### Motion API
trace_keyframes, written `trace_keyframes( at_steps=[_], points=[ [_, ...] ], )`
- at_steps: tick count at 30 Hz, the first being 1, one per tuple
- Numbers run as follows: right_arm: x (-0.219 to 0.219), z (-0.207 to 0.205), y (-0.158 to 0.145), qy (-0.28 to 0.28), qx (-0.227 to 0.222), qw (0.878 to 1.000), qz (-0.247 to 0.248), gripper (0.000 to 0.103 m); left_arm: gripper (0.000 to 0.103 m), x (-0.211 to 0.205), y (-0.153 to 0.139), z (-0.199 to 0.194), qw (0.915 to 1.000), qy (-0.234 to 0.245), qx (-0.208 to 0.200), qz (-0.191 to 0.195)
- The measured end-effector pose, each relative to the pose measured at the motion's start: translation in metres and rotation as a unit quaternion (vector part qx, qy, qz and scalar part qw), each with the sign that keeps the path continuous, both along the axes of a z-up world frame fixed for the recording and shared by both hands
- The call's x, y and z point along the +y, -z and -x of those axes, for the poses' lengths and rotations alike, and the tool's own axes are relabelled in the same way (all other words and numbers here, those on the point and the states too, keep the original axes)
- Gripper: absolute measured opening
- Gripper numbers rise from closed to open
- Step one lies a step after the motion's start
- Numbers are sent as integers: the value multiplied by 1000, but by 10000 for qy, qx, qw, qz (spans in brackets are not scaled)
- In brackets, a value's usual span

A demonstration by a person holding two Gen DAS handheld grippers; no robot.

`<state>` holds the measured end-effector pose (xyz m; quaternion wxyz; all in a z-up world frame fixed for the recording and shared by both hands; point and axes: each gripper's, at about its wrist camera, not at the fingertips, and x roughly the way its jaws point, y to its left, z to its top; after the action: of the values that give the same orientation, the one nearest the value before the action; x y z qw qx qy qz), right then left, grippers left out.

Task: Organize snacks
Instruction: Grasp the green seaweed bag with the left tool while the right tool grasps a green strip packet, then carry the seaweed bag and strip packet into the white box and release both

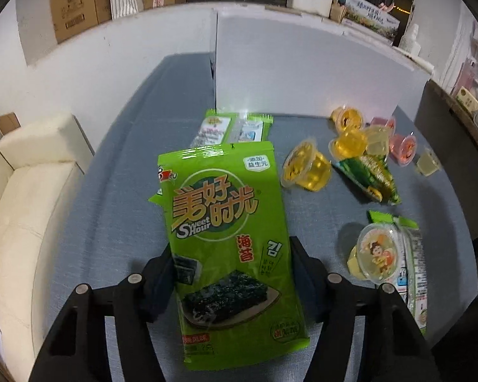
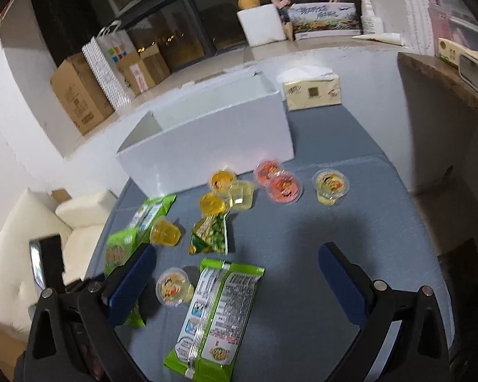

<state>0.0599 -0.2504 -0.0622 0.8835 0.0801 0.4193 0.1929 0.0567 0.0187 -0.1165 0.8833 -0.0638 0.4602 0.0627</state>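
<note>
My left gripper (image 1: 229,273) is shut on a green seaweed snack packet (image 1: 229,232), held above the blue table (image 1: 111,222); the same packet shows in the right wrist view (image 2: 119,248). My right gripper (image 2: 235,273) is open and empty above a face-down green packet (image 2: 216,312). A white open box (image 2: 207,140) stands at the back. Several jelly cups lie scattered: yellow (image 2: 165,230), pink (image 2: 285,186), and one with a cartoon lid (image 2: 172,286). A small green pouch (image 2: 212,234) lies among them.
A tissue pack (image 2: 312,90) sits right of the box. A cream sofa (image 1: 25,216) is left of the table. Cardboard boxes (image 2: 79,95) line the ledge behind. A dark counter (image 2: 446,89) stands at the right. Another green packet (image 1: 232,127) lies near the box.
</note>
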Motion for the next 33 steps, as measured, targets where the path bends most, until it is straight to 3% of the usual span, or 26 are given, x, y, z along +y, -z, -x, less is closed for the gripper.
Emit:
trace_keyframes(
  at_steps=[6, 11, 16, 18, 22, 29, 33],
  points=[
    [36, 4, 30, -456, 785, 9940, 616, 103, 69, 4, -28, 9, 9990, -60, -422, -150],
    [76, 11, 49, -770, 858, 9827, 1451, 103, 69, 0, -50, 19, 9973, 28, -718, -145],
    [90, 9, 68, -829, 1001, 9732, 1897, 103, 69, -4, -79, 31, 9929, 131, -1158, -236],
    [88, 5, 76, -799, 1161, 9715, 1908, 102, 69, -4, -88, 34, 9913, 168, -1293, -199],
    [83, 4, 77, -737, 1143, 9720, 1914, 77, 69, -5, -93, 37, 9903, 184, -1362, -214],
    [49, -2, 65, -577, 1224, 9813, 1368, 70, 69, -4, -89, 35, 9916, 254, -1270, -51],
    [11, 6, 39, -343, 945, 9905, 941, 70, 69, -8, -89, 31, 9914, 319, -1267, 47]
  ],
)
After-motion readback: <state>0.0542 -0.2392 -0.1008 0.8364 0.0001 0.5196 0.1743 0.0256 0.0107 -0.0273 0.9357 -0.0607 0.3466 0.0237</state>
